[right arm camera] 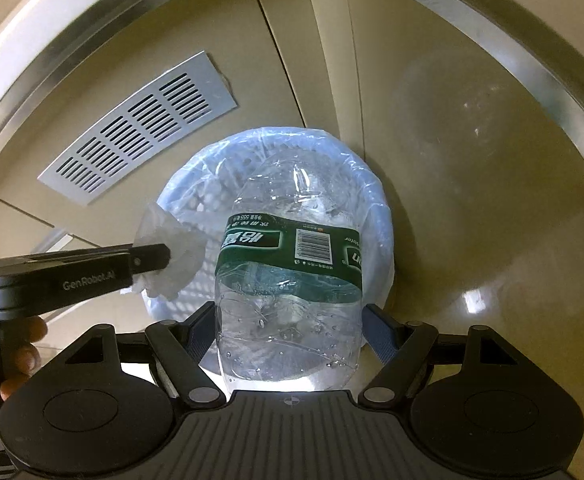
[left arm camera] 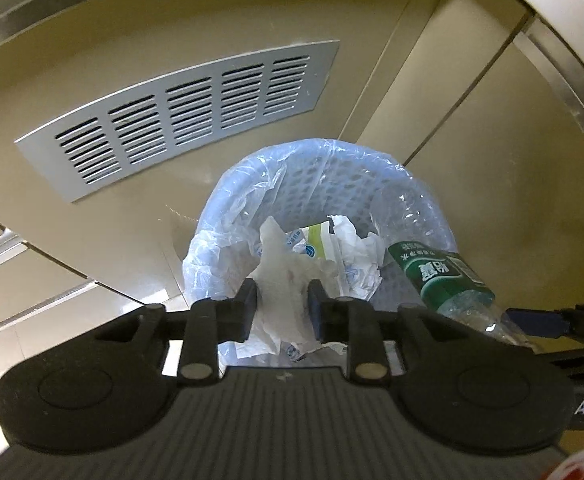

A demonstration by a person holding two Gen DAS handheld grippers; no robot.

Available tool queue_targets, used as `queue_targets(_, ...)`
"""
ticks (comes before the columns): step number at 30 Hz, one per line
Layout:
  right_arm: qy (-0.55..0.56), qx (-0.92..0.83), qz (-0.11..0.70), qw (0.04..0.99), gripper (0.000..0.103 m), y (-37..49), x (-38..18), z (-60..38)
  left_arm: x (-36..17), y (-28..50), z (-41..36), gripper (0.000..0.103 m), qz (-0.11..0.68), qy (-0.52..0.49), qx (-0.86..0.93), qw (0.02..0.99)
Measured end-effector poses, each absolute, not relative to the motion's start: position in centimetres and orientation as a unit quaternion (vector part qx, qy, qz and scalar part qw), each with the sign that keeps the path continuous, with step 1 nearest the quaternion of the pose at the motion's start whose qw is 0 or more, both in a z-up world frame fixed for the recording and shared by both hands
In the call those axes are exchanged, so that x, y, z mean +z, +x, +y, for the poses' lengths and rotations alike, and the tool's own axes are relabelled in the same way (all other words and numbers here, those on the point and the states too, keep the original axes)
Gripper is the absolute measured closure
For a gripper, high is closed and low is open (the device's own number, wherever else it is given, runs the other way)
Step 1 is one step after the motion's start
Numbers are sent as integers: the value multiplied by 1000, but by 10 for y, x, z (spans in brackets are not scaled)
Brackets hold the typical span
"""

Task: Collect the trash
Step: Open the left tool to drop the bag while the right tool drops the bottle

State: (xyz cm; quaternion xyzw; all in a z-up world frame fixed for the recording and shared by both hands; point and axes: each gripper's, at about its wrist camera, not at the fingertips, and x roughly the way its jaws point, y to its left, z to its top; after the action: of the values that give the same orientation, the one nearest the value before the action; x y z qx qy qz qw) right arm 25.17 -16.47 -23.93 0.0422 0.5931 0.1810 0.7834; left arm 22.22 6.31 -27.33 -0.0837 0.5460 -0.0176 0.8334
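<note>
- Now, left tool [left arm camera: 282, 308]: jaws apart w/ tissue [left arm camera: 280, 280] between, over bin [left arm camera: 331, 168].
- Right tool [right arm camera: 288, 332] clamped on bottle [right arm camera: 288, 280], held above bin, right of tissue.
- Bin on floor nr vent [left arm camera: 180, 116].

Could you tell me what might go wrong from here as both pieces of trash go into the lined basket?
The tissue hangs between the left gripper fingers over the basket; it may cling to a pad instead of dropping. The bottle in the right gripper looks wide for the opening and could catch the liner or tip the basket.
</note>
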Motion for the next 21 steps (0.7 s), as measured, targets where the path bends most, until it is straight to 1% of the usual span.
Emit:
queue_targets(2,43,181,594,783,26,254,-242,-164,-275,224,62,60,547,-80,-17,833)
queue_targets(3,43,182,594,783,26,254,-242,-165,-276,224,62,58,548,-80,-18,832)
queue_targets(15,41,189,595,780,26,254,-241,-164,-268,217,63,58,545,-68,-12,836)
queue_targets(21,22,196,600,776,26,257,-247,-157,-261,213,67,58,542,-71,-4,837)
